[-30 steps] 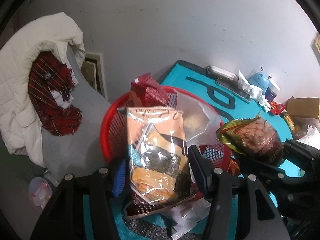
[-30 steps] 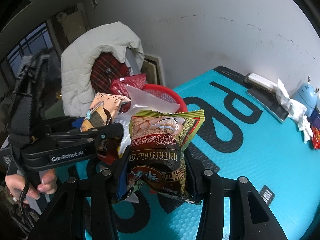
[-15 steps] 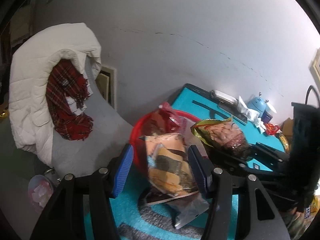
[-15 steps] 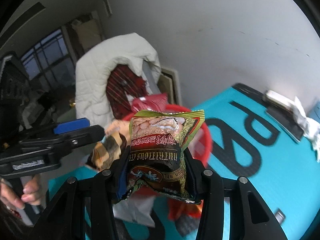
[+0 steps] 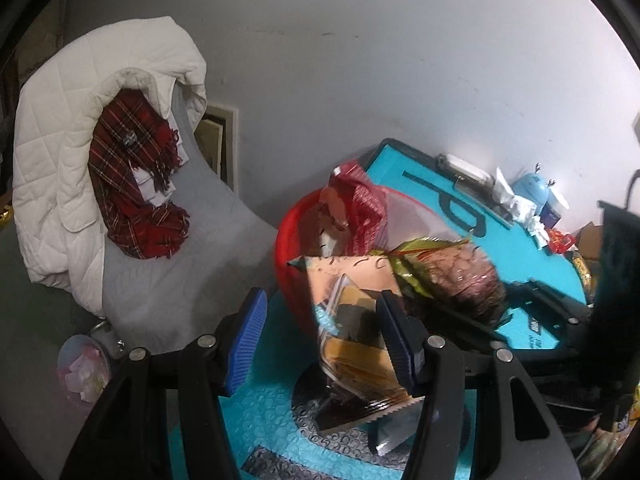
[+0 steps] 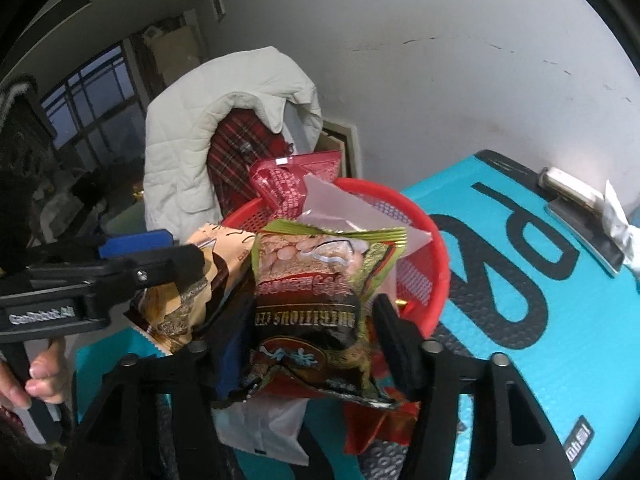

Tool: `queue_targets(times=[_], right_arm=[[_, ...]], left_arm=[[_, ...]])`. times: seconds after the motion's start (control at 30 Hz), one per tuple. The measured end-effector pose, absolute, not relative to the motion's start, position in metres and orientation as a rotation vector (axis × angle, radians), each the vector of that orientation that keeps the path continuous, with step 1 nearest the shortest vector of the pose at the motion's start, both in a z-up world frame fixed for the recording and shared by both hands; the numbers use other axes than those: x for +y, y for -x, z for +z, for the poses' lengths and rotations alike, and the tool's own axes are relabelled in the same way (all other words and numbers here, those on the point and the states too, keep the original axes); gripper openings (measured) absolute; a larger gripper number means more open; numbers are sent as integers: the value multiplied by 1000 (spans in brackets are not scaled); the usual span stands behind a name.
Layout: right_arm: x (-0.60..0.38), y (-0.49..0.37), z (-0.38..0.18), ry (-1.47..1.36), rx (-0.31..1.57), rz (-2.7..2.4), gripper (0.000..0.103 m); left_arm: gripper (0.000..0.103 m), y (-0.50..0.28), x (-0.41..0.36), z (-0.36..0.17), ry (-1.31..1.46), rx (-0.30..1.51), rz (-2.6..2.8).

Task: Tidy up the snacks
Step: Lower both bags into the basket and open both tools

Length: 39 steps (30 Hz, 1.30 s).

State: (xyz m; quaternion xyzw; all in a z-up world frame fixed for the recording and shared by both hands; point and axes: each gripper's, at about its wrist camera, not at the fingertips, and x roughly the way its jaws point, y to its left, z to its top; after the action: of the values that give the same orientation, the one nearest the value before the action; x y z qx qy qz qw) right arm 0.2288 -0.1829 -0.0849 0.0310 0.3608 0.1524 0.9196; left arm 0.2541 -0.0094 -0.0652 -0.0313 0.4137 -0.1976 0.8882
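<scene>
A teal mat (image 6: 560,340) with big black letters is covering the table. Beside it a white quilted jacket (image 5: 68,152) is hanging over a grey chair (image 5: 168,280), with a red plaid scarf (image 5: 128,184) inside it. A red basket (image 6: 432,264) is standing at the near corner of the mat, holding a red packet (image 6: 292,184) and a clear bag (image 6: 360,216).

The right gripper (image 6: 312,336) has just been opening its jaws. The green and brown snack bag (image 6: 320,296) is sitting between them at the basket rim, and a gap is showing beside the right pad.

The left gripper (image 5: 320,340) is standing half wide. An orange snack packet (image 5: 352,320) is leaning against its right finger (image 5: 396,340), while the left pad is touching nothing.
</scene>
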Motion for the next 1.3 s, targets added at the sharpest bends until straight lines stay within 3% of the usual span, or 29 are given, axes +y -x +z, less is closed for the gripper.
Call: queue_targets(times=[0.13,0.7,1.3], right_arm=[[-186,-225,-80,-66,740,310,74],[-194,-209,-60,-99,726,292,74],[-178,-140,17,-16,593,239,74]], left_arm=[[56,-257,-12,-69,68,877,-425],[56,-242,-19,-44,17,827,-430],[56,-155,-5,41,-27,644,-393]])
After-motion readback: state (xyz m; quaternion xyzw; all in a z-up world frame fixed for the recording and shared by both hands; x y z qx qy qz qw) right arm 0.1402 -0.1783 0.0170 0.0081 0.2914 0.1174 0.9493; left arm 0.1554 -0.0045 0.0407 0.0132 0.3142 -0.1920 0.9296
